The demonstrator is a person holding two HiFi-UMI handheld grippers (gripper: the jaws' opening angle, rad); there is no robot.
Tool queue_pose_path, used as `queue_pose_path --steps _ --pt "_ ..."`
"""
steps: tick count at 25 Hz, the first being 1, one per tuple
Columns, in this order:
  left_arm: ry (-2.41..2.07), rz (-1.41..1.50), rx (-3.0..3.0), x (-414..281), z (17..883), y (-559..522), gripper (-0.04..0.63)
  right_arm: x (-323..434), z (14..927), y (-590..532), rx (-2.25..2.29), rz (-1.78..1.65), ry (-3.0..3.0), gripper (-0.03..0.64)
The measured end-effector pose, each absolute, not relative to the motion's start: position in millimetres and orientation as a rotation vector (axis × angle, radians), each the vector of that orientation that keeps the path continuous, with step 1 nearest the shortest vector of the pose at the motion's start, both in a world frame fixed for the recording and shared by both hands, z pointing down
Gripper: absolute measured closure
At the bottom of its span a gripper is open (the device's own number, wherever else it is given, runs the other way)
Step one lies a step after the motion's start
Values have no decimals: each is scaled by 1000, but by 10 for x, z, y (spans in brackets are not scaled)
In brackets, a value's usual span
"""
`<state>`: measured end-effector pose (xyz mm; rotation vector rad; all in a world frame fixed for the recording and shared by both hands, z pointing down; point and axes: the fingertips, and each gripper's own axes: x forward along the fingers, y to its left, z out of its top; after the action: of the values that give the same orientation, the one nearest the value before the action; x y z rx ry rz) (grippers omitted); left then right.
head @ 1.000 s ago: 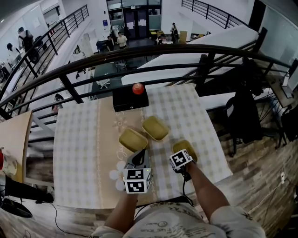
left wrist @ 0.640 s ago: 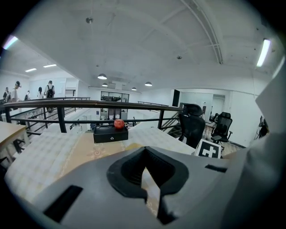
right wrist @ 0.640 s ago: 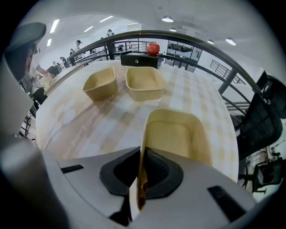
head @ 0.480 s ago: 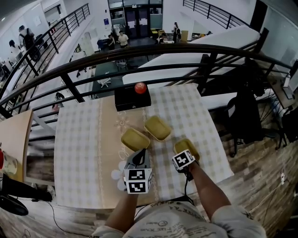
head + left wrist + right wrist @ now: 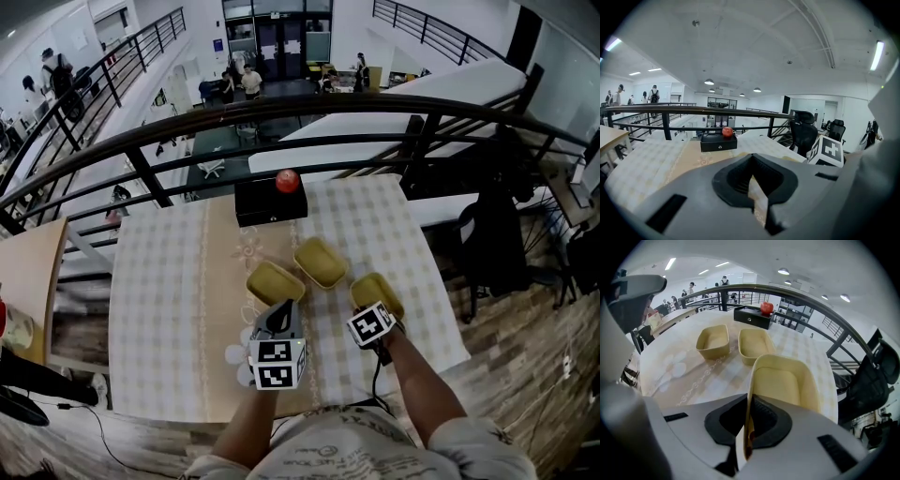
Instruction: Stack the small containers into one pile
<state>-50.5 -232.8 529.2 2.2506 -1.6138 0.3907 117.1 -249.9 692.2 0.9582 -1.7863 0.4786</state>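
Head view looks down on a checked worktop (image 5: 159,300) with three small yellow containers on it.

The left tool (image 5: 278,317) is at about 6 o'clock from the left container (image 5: 275,282). Its jaws are pressed together and nothing is between them. It has no job right now, so I think it should stay out of the way, or get ready to hold the pile steady.

The middle container (image 5: 321,262) sits just beside the left one, at about 2 o'clock from it. Both are empty and stand flat. Far back, at 12 o'clock, a red apple (image 5: 286,181) rests on a black box (image 5: 270,202).

The right container (image 5: 377,289) is at about 4 o'clock from the middle one, a little apart from it. The right tool (image 5: 376,313) pinches the near wall of this container, with one jaw inside and one outside.

The step in hand looks like picking up this right container to drop it into another one. The grip is only on one thin wall, so the far side may dip. I think a slow, straight lift is best. Then carry it toward 10 o'clock, over the middle container. Turn it so the long sides match. Lower it until it sits inside, and only then let the jaws spread.
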Motion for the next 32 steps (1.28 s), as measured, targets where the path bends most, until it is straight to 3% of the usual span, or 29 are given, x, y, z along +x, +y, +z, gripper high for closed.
queue_pose_path --steps 14,32 --pt "-1689 336 2217 -805 5166 -2323 591 704 6367 -2780 963 392 -1901 609" --pt "-1857 265 2018 -1583 5346 -1883 591 -791 6118 -2745 728 203 -2051 609"
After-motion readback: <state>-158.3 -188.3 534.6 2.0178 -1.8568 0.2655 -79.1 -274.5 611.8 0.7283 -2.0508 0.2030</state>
